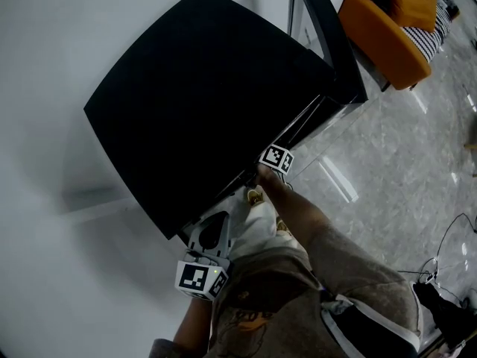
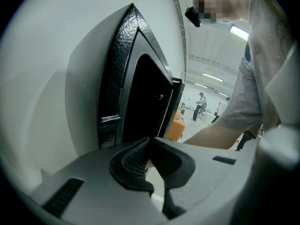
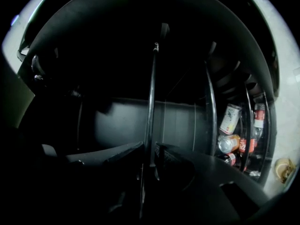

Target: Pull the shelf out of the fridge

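I'm holding the right gripper (image 3: 150, 161) inside the fridge (image 1: 201, 95), its jaws standing narrowly apart either side of the thin front edge of the shelf (image 3: 151, 88), not yet pinching it as far as I'm judging. The shelf is sitting in its slot in the dark cabinet. The left gripper (image 2: 149, 146) is hanging outside, closed on nothing. If I'm pulling before the pads are biting, they're slipping off. A skewed, one-sided tug risks jamming the shelf or jolting the cans (image 3: 229, 142) racked alongside.
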The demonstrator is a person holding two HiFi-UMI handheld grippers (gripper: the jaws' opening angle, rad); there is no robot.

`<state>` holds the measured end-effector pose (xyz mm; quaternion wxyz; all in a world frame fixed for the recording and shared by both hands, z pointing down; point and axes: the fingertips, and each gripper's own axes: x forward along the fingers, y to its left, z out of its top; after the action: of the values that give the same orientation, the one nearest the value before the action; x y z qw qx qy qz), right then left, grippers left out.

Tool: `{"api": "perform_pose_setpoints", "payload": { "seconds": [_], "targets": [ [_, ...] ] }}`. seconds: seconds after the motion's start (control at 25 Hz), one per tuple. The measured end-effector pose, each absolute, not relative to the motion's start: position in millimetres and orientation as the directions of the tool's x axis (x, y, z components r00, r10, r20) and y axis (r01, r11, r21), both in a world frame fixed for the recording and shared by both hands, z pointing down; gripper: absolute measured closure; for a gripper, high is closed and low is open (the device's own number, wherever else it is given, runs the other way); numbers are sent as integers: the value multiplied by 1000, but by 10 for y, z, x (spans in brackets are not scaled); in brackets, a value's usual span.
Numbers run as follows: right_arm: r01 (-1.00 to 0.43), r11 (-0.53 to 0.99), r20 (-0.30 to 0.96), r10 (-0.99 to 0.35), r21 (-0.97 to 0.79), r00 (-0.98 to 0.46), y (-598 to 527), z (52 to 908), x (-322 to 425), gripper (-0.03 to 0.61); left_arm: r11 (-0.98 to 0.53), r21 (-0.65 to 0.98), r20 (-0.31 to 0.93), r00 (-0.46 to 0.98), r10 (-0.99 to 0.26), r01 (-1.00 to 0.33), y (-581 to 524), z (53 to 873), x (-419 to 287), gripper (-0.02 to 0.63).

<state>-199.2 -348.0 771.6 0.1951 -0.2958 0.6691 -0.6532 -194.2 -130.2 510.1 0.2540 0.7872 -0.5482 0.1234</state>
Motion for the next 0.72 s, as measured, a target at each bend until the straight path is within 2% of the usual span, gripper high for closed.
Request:
{"api": "perform_pose_setpoints", "payload": {
  "seconds": [0.28, 0.72],
  "targets": [
    [-111, 2, 81, -669, -994, -739, -3525, 7665, -2020, 543, -262, 257, 482, 358, -800, -930, -1294, 5111, -1990, 609],
    [-54, -25, 57, -652, -998, -756, -3422, 7462, -2033, 551, -261, 249, 481, 353, -803, -933, -1225, 5083, -2007, 609]
  ]
}}
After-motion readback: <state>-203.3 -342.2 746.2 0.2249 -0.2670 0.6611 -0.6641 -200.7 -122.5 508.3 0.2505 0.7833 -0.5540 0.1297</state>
